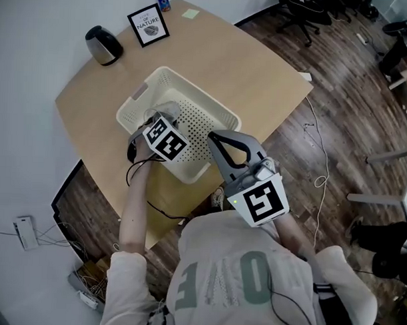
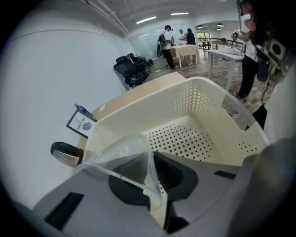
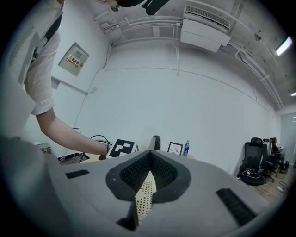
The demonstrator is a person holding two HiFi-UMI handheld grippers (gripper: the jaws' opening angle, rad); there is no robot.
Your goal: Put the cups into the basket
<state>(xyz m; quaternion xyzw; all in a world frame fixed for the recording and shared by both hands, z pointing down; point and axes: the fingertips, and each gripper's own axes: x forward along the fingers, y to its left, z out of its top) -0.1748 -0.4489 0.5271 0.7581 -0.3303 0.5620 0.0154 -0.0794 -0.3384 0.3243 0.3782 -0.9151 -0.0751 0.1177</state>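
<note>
One clear cup (image 2: 121,159) is pinched by its wall in the left gripper (image 2: 155,180), just over the basket (image 2: 212,102). It should be lowered close to the perforated floor before release. The right gripper (image 3: 149,173) is pressed together, empty.

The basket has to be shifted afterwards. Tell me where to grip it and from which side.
Grip the cream basket by its end wall at the handle slot, coming from above, one jaw inside and one outside. The walls stand upright and thin with an open top, so the rim probably fits the jaws.
</note>
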